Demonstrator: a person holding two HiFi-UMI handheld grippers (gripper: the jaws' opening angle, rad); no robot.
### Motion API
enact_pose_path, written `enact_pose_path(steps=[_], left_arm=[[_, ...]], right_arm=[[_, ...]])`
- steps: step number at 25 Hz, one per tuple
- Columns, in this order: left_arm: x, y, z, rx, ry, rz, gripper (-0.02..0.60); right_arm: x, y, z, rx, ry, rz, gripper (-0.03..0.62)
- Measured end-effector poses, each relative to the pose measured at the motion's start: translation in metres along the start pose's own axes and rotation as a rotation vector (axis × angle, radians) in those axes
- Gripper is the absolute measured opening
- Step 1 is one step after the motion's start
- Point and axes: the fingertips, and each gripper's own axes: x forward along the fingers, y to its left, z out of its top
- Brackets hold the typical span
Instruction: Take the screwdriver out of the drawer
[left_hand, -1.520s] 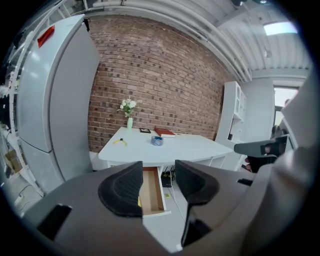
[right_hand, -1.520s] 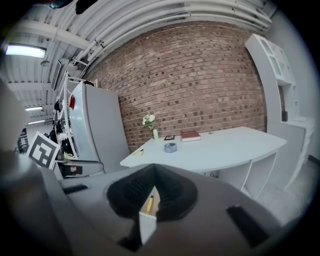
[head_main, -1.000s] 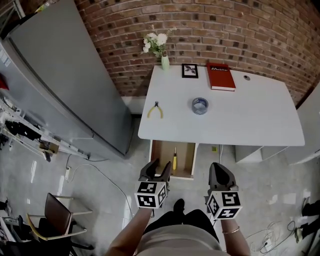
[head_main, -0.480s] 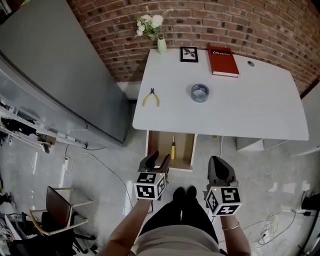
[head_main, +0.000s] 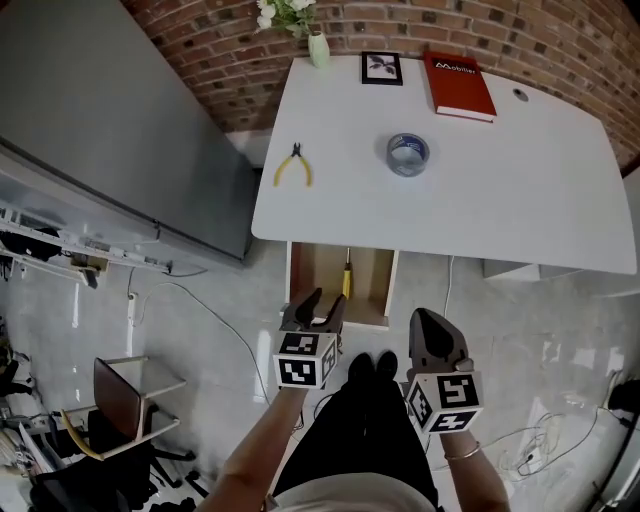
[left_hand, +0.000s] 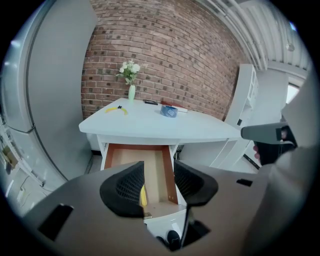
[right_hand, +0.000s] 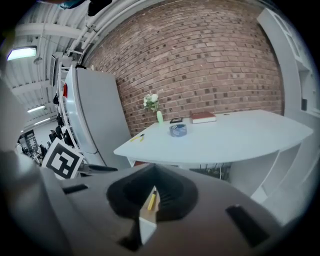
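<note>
The screwdriver (head_main: 346, 282), with a yellow handle, lies inside the open wooden drawer (head_main: 308, 285) under the white table (head_main: 520, 190). My left gripper (head_main: 320, 303) hovers open just in front of the drawer's front edge, nothing between its fingers. In the left gripper view the left gripper (left_hand: 159, 181) frames the drawer (left_hand: 155, 170), and a bit of the screwdriver (left_hand: 143, 195) shows past one jaw. My right gripper (head_main: 431, 322) hangs shut and empty to the right of the drawer. Through the slit of the right gripper (right_hand: 152, 189) the screwdriver (right_hand: 151, 200) shows.
On the table lie yellow pliers (head_main: 292, 168), a tape roll (head_main: 407, 153), a red book (head_main: 460, 85), a picture frame (head_main: 381, 67) and a vase of flowers (head_main: 318, 45). A grey cabinet (head_main: 100, 120) stands left, a chair (head_main: 120, 400) behind left. The person's feet (head_main: 370, 365) are below the drawer.
The head view has shifted, so the table sits higher in the frame. Both grippers stay in front of the open drawer, the left open and the right shut as before.
</note>
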Motion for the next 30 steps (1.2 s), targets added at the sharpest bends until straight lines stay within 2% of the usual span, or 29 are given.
enact_pose_path(steps=[6,11,17,30], left_arm=[[0.029,0.016,-0.026,-0.02,0.053,0.019,0.178],[0.057,0.015,-0.047,0.013,0.126,0.003,0.183],[0.089,0.019,-0.071,0.041,0.189,-0.013,0.183],[0.146,0.045,-0.12,0.063,0.317,0.037,0.175]], right_arm=[[0.019,0.003,-0.029,0.022,0.046,0.02,0.002],[0.033,-0.003,-0.046,0.044,0.068,0.017,0.002],[0.044,-0.017,-0.07,0.068,0.08,-0.02,0.002],[0.046,-0.056,-0.112,0.127,0.084,-0.116,0.002]])
